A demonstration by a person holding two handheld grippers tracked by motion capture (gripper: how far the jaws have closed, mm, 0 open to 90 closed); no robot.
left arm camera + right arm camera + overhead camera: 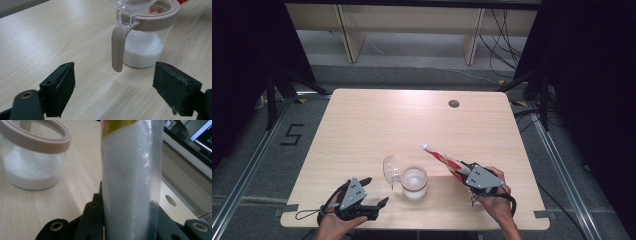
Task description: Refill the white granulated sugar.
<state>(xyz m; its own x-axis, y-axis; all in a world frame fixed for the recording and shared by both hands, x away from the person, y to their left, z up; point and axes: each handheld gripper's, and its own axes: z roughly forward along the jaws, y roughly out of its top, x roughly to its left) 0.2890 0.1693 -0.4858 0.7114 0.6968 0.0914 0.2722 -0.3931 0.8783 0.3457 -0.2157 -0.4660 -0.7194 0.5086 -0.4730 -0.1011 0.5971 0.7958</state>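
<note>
Packet (443, 157) clenched in right gripper (464, 172) fingers, angled toward lidless jar (414, 183) (for pouring); left gripper (374, 192) fingers released.

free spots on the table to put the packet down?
Bare: the far half of the light wooden table, up to the round grommet hole, and the left side. Crowded: the near middle, around the clear sugar jar with beige rim and its open lid.

Your one standing obstacle is the jar (414, 182) near the front edge of the table (362, 125), its clear lid (390, 170) flipped open to the left, its handle (118, 47) facing your left gripper (374, 192). The sachet (444, 159) slants above the board just right of it (tip well clear of the rim). Behind these, the tabletop lies free.
</note>
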